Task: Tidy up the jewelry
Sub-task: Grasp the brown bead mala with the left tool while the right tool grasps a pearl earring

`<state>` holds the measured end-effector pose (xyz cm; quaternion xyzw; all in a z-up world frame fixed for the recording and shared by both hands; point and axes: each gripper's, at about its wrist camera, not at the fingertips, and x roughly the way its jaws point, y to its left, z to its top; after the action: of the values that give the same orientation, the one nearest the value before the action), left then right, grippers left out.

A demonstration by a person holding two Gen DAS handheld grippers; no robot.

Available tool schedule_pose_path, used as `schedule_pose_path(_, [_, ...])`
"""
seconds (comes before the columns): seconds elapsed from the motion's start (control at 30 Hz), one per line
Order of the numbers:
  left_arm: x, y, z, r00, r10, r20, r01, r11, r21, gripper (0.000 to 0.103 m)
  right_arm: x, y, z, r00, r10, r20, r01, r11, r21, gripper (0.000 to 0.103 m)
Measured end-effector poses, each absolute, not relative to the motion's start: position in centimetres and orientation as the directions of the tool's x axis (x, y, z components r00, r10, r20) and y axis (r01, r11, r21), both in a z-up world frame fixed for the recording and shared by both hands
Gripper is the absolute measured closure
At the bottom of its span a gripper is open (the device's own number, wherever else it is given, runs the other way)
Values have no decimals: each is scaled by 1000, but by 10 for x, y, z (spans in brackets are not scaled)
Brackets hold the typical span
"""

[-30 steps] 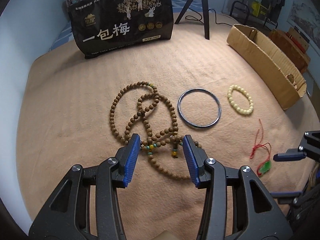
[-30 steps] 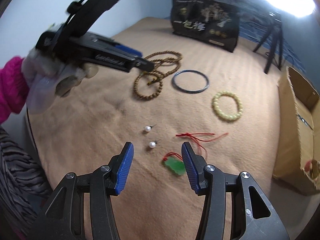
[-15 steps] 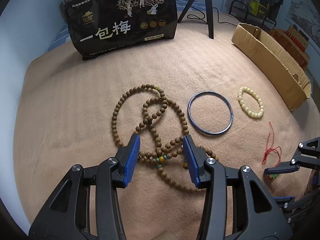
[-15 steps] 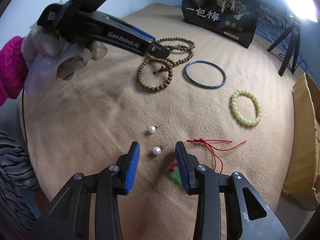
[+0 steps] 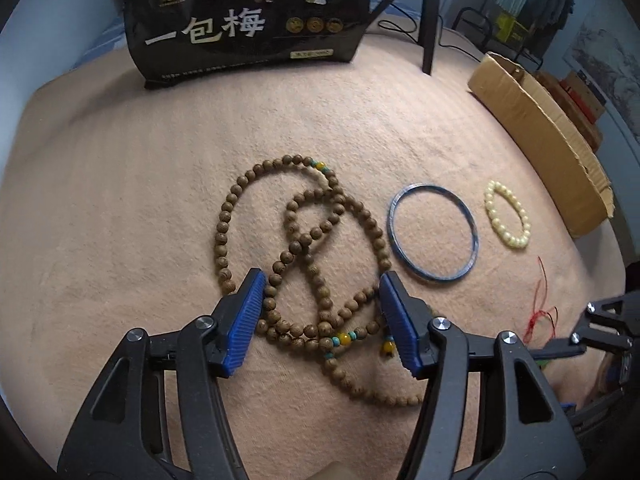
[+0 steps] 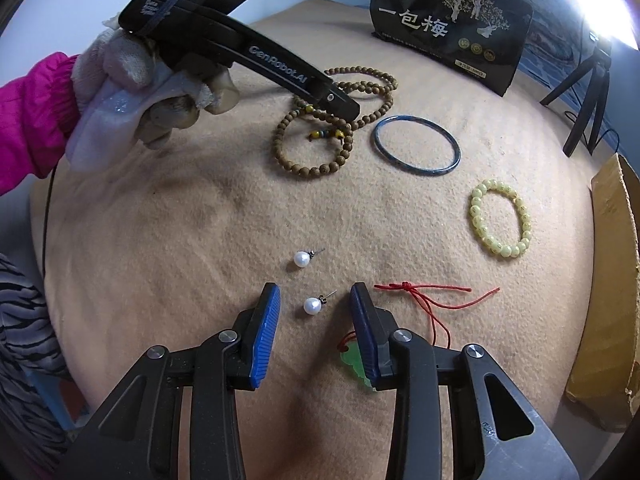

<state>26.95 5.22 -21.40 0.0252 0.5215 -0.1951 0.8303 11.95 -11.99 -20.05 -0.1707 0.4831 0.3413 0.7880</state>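
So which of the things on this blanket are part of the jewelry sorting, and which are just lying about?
Part of the job:
wooden bead necklace
blue bangle
yellow bead bracelet
two pearl earrings
green pendant on red cord

Lying about:
black snack bag
cardboard box
tripod

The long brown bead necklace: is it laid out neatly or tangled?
Tangled: the wooden bead necklace lies in overlapping loops, strands crossing one another on the tan cloth.

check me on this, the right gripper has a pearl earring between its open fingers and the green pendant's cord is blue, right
Not quite. The cord on the green pendant is red, not blue, as the right wrist view shows. The rest holds: a pearl earring lies between the open fingers of the right gripper, untouched by either pad.
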Motion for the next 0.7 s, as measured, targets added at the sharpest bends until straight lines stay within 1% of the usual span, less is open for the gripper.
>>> schedule_pose_path(0.23, [251,44,-211,352,-320,-879,387,905,-175,44,120,-120,-201,299,373,-878,-704,708,61,68])
schedule_pose_path(0.4, [240,31,-211,371,-263,-890,441,894,-80,44,120,-121,-200,293,376,-879,-704,707,68,68])
schedule_pose_path(0.47, [242,34,-210,373,-265,-889,429,899,-88,44,120,-121,-200,293,376,-879,-705,706,67,69])
schedule_pose_path(0.5, [245,36,-211,384,-239,-892,412,909,-66,46,120,-122,-200,293,375,-879,-705,706,66,70])
schedule_pose_path(0.6, [250,37,-214,400,-203,-894,387,921,-36,56,121,-121,-201,297,366,-882,-706,706,55,73])
schedule_pose_path(0.67, [255,38,-216,413,-159,-897,356,935,-2,81,121,-122,-201,299,364,-882,-705,707,53,75])
schedule_pose_path(0.7, [256,39,-217,413,-153,-898,349,937,0,82,122,-122,-201,299,363,-882,-705,708,53,76])
